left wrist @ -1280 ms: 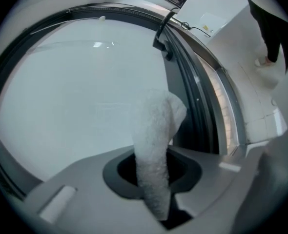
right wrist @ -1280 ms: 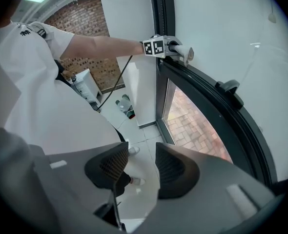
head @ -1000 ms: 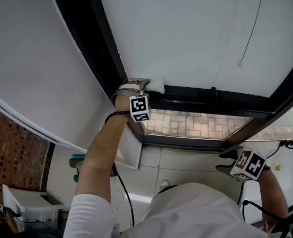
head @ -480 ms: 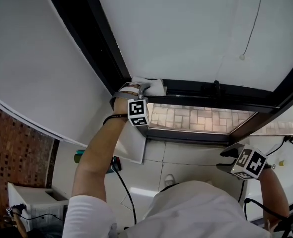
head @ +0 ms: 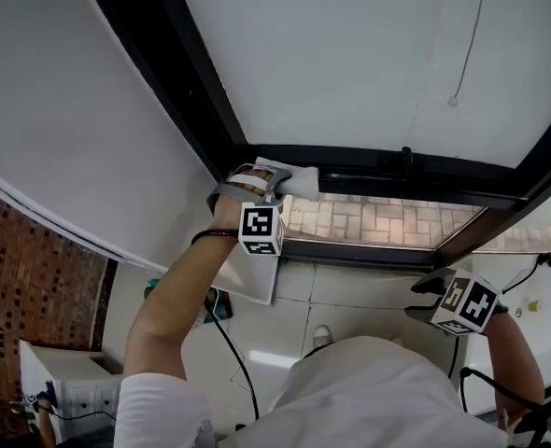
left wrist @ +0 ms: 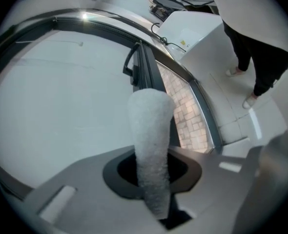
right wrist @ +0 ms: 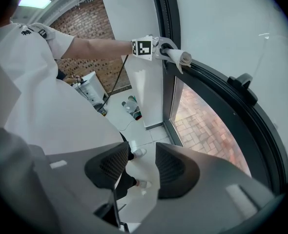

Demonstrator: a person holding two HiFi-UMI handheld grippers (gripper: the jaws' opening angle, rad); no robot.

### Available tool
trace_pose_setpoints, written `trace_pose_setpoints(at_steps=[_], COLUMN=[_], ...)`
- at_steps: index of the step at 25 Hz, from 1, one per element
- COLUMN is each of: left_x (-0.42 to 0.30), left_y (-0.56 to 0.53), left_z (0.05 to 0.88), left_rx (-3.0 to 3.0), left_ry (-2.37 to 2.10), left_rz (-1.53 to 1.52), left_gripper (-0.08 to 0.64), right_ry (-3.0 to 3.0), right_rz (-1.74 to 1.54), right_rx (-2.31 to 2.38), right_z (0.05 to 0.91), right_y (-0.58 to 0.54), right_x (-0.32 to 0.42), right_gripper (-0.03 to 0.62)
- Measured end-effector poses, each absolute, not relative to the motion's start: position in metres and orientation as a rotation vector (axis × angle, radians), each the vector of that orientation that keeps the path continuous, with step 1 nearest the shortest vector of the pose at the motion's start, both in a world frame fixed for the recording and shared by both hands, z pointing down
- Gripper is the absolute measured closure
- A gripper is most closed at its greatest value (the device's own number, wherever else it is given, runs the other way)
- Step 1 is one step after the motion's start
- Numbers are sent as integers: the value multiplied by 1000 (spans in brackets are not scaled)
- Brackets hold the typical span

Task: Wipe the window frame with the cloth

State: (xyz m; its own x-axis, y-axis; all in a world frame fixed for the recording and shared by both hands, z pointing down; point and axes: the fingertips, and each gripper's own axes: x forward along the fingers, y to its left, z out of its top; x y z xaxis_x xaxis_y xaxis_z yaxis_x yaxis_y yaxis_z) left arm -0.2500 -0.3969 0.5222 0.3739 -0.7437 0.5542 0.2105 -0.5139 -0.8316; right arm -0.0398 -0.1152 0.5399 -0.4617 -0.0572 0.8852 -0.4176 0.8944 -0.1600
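A white cloth (head: 292, 181) is pinched in my left gripper (head: 268, 175), which is shut on it and presses it against the black window frame (head: 462, 187) near its left corner. From the left gripper view the cloth (left wrist: 150, 130) sticks out between the jaws toward the frame (left wrist: 149, 77). My right gripper (head: 423, 299) hangs low at the right, away from the frame, open with nothing in it. In the right gripper view its jaws (right wrist: 143, 167) stand apart, and the left gripper (right wrist: 164, 48) with the cloth (right wrist: 183, 57) shows far off on the frame (right wrist: 232, 111).
A black window handle (head: 406, 162) sits on the frame right of the cloth. A thin pull cord (head: 455, 99) hangs over the white pane. Brick paving (head: 378, 220) shows through the lower glass. A white cabinet (head: 75, 395), bottles (right wrist: 132, 106) and a cable (head: 233, 353) are below.
My left gripper and the cloth have slid a little lower on the frame bar near the corner. The right gripper has hardly moved.
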Motion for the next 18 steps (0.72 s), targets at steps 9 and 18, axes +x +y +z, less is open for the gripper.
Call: trace_pose_setpoints(at_steps=[9, 18], left_x=[-173, -137], left_y=[-423, -454], left_z=[465, 524], left_rx=[-1745, -1731], left_ry=[596, 580], left_rz=[-1180, -1349], left_gripper=[471, 471], right_ry=[-2033, -2045], right_rz=[429, 487], right_rx=[353, 412], right_z=[541, 547], right_y=[-117, -109], right_x=[-29, 0], right_gripper=[416, 416])
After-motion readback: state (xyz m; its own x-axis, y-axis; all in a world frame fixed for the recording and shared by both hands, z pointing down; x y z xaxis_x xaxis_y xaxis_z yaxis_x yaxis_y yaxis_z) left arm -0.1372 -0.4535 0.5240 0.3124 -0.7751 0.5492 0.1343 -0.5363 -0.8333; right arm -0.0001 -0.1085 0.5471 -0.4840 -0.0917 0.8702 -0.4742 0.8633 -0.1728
